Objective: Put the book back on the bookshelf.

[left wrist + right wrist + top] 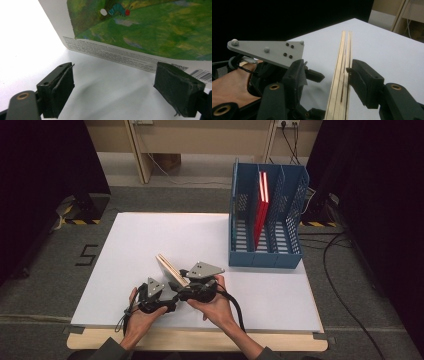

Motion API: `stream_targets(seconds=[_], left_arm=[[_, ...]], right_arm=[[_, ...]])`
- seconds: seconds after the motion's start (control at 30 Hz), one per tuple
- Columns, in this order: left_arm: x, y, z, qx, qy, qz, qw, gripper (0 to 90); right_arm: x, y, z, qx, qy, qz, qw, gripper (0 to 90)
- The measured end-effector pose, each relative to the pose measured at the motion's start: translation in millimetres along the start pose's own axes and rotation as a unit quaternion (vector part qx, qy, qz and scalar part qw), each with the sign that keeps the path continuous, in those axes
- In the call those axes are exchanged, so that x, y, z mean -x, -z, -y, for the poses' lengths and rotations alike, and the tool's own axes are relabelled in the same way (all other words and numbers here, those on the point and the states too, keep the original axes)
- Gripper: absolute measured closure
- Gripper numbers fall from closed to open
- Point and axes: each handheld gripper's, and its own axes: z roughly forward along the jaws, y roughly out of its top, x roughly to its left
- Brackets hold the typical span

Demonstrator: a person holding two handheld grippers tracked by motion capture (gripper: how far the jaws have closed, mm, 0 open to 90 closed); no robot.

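Right gripper straddled the board book, which stood on edge on the white table; only one pad met it, so grip looked loosened. Left gripper gaped empty beside its cover, likely steadying.

A book stands on edge on the table, between both grippers; the rack sits behind-right, holding another book
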Motion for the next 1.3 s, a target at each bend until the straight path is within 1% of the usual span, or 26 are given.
stream_targets(seconds=[0.07,0.17,0.23,0.27,0.33,0.47,0.5,0.63,0.73,0.87,1.0,1.1,1.2,1.3], left_arm=[[-0.9,0.5,-1.1,0.001,0.0,-0.001,1.0,15.4],[-3.8,1.2,-3.2,0.011,0.006,-0.005,0.9999,15.4],[-6.2,2.3,-4.8,0.017,0.006,-0.01,0.9998,15.4],[-7.2,2.5,-5.5,0.02,0.008,-0.01,0.9997,15.4],[-9.0,3.2,-6.2,0.024,0.012,-0.01,0.9996,15.4],[-11.1,3.9,-6.7,0.023,0.014,-0.01,0.9996,15.4],[-11.1,4.1,-6.9,0.023,0.014,-0.01,0.9996,15.4],[-11.7,4.5,-7.2,0.024,0.017,-0.01,0.9995,15.4],[-13.1,5.1,-7.7,0.027,0.02,-0.011,0.9994,15.4],[-15.4,5.9,-8.1,0.027,0.023,-0.011,0.9993,15.4],[-18.7,7.3,-8.6,0.026,0.026,-0.011,0.9992,15.4],[-22.3,8.7,-9.1,0.027,0.029,-0.015,0.9991,15.4],[-26.9,10.9,-9.1,0.03,0.038,-0.02,0.9986,15.4],[-31.9,14.1,-9.4,0.032,0.043,-0.025,0.9983,15.4]], right_arm=[[-0.5,0.5,0.1,0.003,-0.004,-0.002,1.0,44.9],[-0.8,0.7,0.2,0.003,0.002,0.0,1.0,44.1],[-0.9,0.6,0.3,-0.003,0.007,0.004,1.0,43.7],[-0.6,0.4,0.2,0.0,0.013,0.008,0.9999,43.5],[-0.9,1.3,-0.4,0.003,0.013,0.008,0.9999,42.9],[0.3,4.1,0.4,0.003,0.009,0.013,0.9999,41.4],[2.0,6.3,2.5,0.006,0.004,0.017,0.9998,39.7],[4.2,10.1,8.0,0.005,-0.001,0.019,0.9998,37.4],[6.5,15.7,17.6,0.001,-0.013,0.024,0.9996,35.9],[8.0,18.0,24.2,0.0,-0.014,0.028,0.9995,35.7],[7.3,16.8,32.8,0.0,-0.015,0.029,0.9995,35.6],[4.9,14.5,36.6,-0.001,-0.007,0.035,0.9994,35.7],[3.1,12.5,39.8,-0.003,-0.006,0.035,0.9994,35.7],[1.5,9.7,43.7,-0.007,-0.005,0.036,0.9993,35.8]])
